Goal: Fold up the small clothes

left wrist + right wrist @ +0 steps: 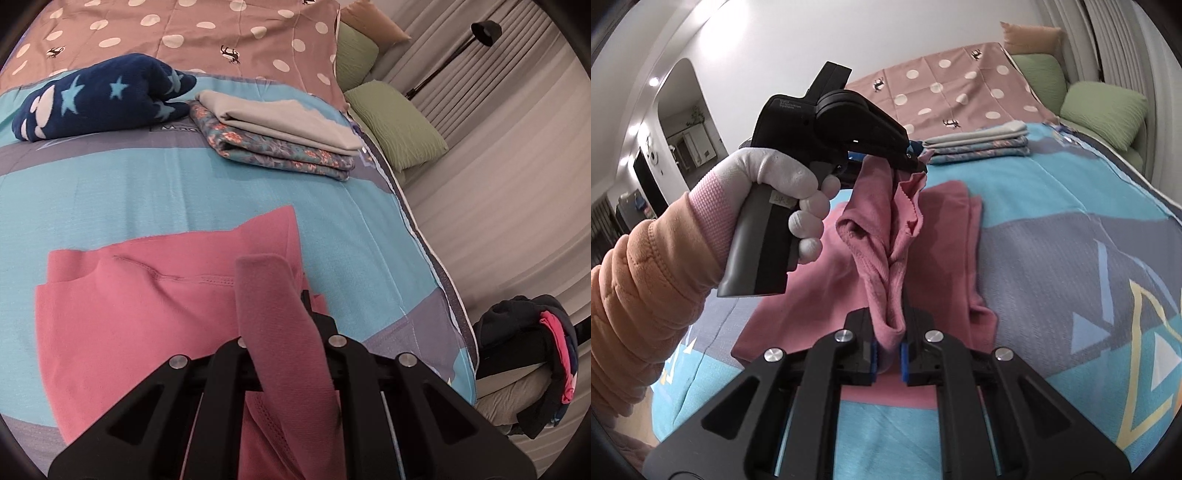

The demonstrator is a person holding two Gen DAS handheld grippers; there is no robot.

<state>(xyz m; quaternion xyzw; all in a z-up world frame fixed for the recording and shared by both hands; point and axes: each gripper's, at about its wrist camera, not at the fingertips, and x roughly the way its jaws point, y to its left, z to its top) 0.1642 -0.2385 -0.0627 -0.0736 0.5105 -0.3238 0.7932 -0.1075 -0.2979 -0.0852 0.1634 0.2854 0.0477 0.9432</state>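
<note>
A pink garment (140, 295) lies partly folded on the bed, and its near edge is lifted between both grippers. My left gripper (291, 317) is shut on a bunched strip of that pink fabric, which drapes over its fingers and hides the tips. In the right wrist view my right gripper (888, 325) is shut on the other end of the lifted strip of the pink garment (945, 236), blue pads (904, 360) squeezing it. The left gripper (916, 162) shows there too, held by a white-gloved hand (783, 184) and clamping the cloth above the bed.
A stack of folded cloths (280, 140), grey over floral, and a navy star-patterned blanket (92, 96) lie further up the bed. Green pillows (395, 122) sit at the bed's right side. A chair with dark clothes (535, 350) stands beyond the bed edge (436, 258).
</note>
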